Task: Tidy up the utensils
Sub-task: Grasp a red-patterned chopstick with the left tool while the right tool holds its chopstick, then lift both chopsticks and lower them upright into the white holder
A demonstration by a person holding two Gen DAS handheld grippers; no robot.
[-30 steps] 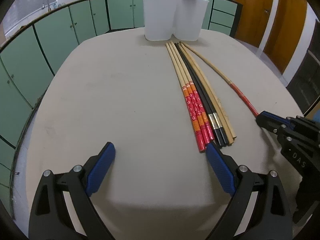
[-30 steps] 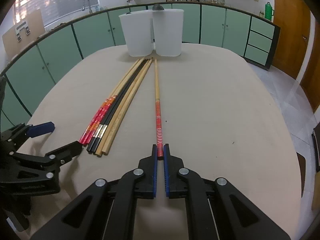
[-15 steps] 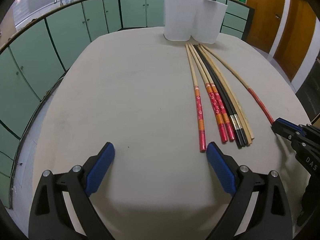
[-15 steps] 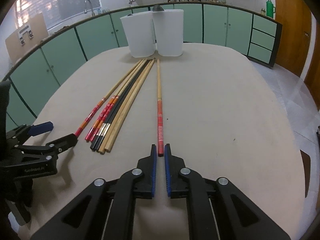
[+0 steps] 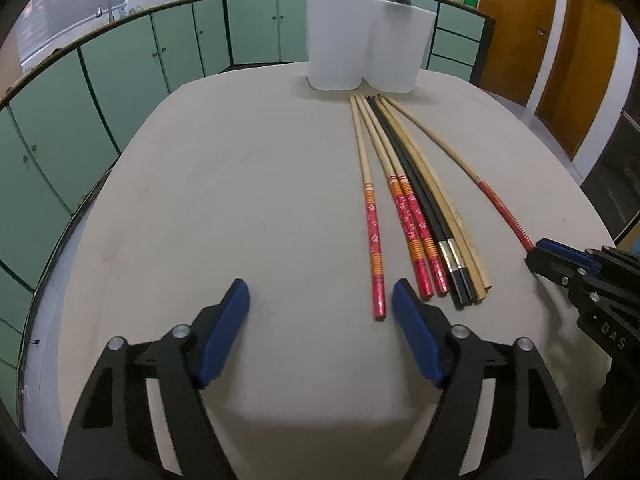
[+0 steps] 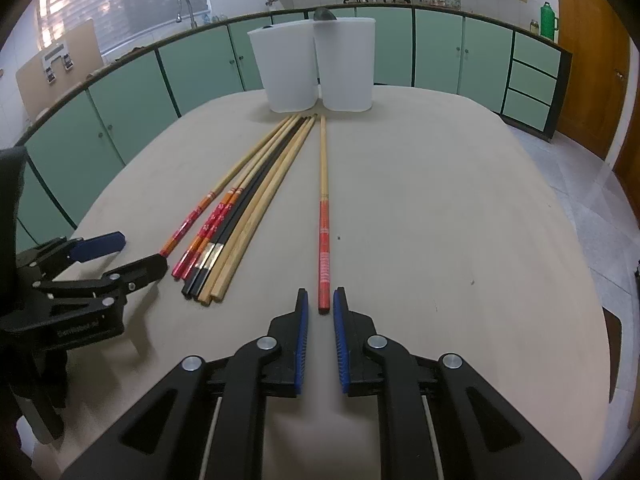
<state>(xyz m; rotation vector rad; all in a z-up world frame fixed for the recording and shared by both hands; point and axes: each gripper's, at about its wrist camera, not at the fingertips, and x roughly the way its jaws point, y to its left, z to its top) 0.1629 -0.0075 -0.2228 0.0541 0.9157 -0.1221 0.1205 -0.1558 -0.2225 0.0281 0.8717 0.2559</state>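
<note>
Beige table [image 6: 440, 200], green cabinets [image 5: 120, 80] behind. Chopsticks [image 5: 420, 216] fanned toward two white holders [image 6: 312, 64]. L gripper [image 5: 320, 304] spread wide – red floral chopstick [image 5: 374, 232] just inside right pad. R gripper [image 6: 320, 304] slightly apart, red-striped chopstick [image 6: 323, 216] end between tips, not pinched.

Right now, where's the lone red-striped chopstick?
In the right wrist view, the red-striped chopstick lies alone on the table, right of the chopstick bundle, its red end just ahead of the right hand-held gripper.
</note>
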